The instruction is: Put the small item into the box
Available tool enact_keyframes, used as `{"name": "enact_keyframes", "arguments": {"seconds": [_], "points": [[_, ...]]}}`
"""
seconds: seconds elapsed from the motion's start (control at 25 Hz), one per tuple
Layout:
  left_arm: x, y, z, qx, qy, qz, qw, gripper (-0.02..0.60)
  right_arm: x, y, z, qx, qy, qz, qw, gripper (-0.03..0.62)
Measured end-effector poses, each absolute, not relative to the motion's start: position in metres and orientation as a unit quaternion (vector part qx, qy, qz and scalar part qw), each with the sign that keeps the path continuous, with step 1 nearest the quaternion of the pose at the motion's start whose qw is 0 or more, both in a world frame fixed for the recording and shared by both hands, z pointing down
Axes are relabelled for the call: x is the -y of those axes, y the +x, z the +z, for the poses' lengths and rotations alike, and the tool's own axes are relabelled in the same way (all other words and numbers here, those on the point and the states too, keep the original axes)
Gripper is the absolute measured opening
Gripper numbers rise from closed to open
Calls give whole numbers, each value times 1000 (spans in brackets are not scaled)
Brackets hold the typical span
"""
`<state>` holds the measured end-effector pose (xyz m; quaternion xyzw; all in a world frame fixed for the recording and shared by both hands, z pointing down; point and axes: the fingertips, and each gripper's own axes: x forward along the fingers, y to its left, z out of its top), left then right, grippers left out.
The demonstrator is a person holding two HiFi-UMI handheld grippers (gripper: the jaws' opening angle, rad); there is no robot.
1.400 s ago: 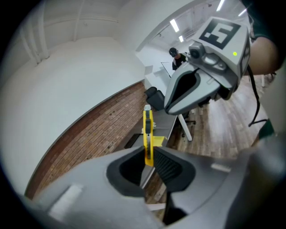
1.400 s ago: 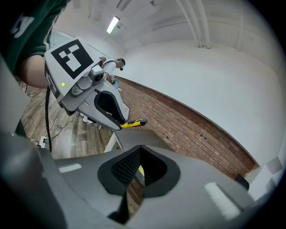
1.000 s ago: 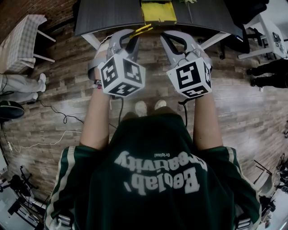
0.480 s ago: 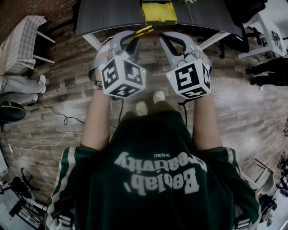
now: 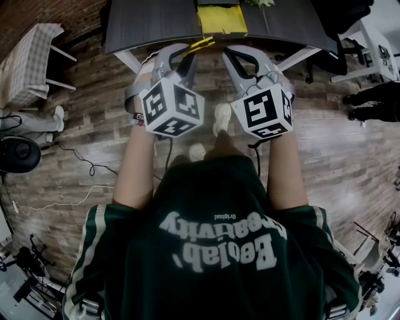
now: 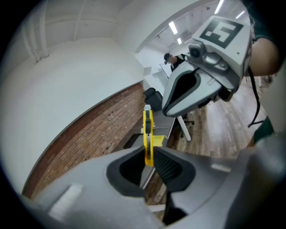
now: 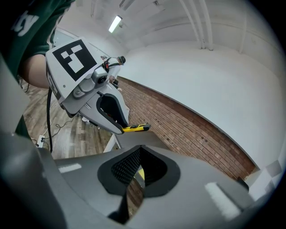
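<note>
Transfer looks roughly half done: the dark table and the yellow box on it lie just ahead, and the drop-in is not yet made. The left gripper is clenched on the small yellow item, which is near the table's front edge and outside the box. The right gripper is closed on nothing.

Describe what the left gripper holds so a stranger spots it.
Find the dark table, then the left gripper just before its edge. Between its jaws sticks a slim yellow-and-black utility knife, far thinner than the yellow box on the table.
</note>
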<state>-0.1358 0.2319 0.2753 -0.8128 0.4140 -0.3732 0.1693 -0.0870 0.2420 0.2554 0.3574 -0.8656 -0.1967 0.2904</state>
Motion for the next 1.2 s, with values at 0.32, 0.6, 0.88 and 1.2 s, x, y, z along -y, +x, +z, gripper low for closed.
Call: {"name": "enact_keyframes", "arguments": {"seconds": [0.32,0.6,0.88,1.2], "points": [[-195,-130,279,-414,-811,-378,167,58,-203,-81,257,868,355,-196,288,6],[-148,-124,279,-418,-807,-383,166,58,-157,-73,258,870,349,-196,288,6],[-102,-110,281,-421,-803,-390,161,58,-108,-60,261,874,340,-195,287,6],[-56,-95,285,-428,-796,-399,153,58,-59,-41,264,880,331,-191,283,6]]}}
